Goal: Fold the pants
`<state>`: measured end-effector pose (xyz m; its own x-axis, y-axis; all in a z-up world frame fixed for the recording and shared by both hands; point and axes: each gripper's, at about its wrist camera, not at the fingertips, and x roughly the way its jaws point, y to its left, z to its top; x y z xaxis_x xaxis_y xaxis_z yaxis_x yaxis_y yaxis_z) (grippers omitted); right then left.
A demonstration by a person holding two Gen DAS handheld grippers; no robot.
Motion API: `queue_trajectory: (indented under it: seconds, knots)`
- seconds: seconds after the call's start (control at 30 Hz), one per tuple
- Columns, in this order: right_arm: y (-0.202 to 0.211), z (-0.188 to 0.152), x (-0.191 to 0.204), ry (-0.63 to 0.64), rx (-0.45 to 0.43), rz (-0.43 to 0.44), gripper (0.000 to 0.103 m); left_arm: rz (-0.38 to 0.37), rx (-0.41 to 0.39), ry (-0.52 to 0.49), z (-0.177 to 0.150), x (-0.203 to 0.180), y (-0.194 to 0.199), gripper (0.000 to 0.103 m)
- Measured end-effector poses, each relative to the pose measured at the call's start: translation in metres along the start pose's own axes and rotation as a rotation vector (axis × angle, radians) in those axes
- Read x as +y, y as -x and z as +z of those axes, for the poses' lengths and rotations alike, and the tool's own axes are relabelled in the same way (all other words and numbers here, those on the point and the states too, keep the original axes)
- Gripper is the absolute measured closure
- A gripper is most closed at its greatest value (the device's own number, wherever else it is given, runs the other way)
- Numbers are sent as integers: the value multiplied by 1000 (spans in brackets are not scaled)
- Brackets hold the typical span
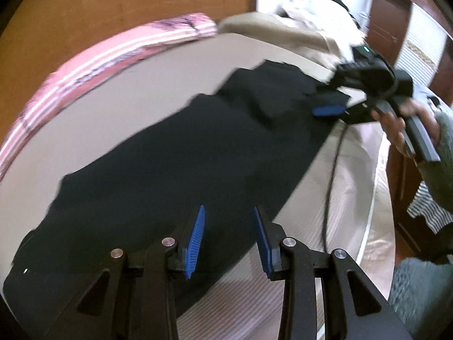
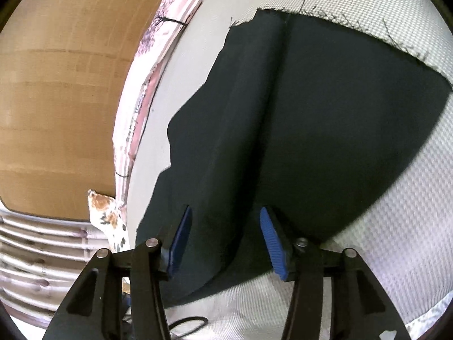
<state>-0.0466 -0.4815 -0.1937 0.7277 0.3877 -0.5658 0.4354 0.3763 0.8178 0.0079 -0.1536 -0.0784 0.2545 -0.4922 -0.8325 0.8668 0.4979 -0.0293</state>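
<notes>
Black pants [image 1: 184, 153] lie spread flat along a light grey bed [image 1: 119, 96]. My left gripper [image 1: 228, 212] is open, its blue-padded fingers just above the near edge of the pants, holding nothing. My right gripper [image 1: 329, 110] shows at the far right end of the pants, held by a hand, low at the cloth. In the right wrist view the right gripper [image 2: 225, 212] is open with its fingers over the pants [image 2: 311, 119]. A frayed cut edge [image 2: 339, 19] of the pants lies at the far end.
A pink striped pillow [image 1: 93, 62] lies along the bed's far side by a wooden headboard [image 1: 127, 2]. Beige and white cloth [image 1: 283, 31] is piled at the far end. A black cable [image 1: 331, 175] runs over the bed. A dark wooden cabinet [image 1: 390, 19] stands right.
</notes>
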Motion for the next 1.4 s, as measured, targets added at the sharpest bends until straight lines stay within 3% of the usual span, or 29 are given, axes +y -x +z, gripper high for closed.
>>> queue_trajectory:
  seconds: [0.3, 0.53, 0.57, 0.7, 0.83, 0.97, 1.03, 1.07, 1.1, 1.17, 1.3, 1.4]
  knots:
    - [-4, 29, 0, -39, -21, 16, 55, -77, 39, -63, 14, -38, -40, 66]
    - [-9, 41, -5, -66, -32, 49, 56, -28, 64, -73, 17, -46, -60, 66]
    - [-9, 43, -5, -70, -38, 50, 58, -16, 59, -77, 18, -47, -62, 66]
    - [-7, 49, -1, -46, -46, 28, 87, 13, 49, -85, 20, -49, -67, 71]
    - [-5, 55, 19, 10, -50, -1, 90, 22, 38, -79, 20, -48, -67, 84]
    - [-17, 65, 60, 86, -32, -7, 90, -33, 24, 34, 19, -31, -64, 88]
    - [-31, 68, 81, 124, -20, -8, 88, -64, 8, 99, 17, -20, -61, 88]
    - [-42, 68, 95, 146, -7, 0, 81, -74, 8, 122, 16, -17, -61, 88]
    - [-52, 68, 106, 163, 10, 14, 65, -89, 12, 152, 15, -12, -62, 88]
    - [-70, 70, 123, 167, 53, 56, 46, -113, 6, 204, 14, -3, -62, 88]
    - [-74, 69, 140, 224, 19, 76, 47, -129, 5, 244, 11, 6, -62, 88]
    - [-66, 71, 129, 239, 4, 28, 53, -147, 1, 256, 10, 9, -63, 88]
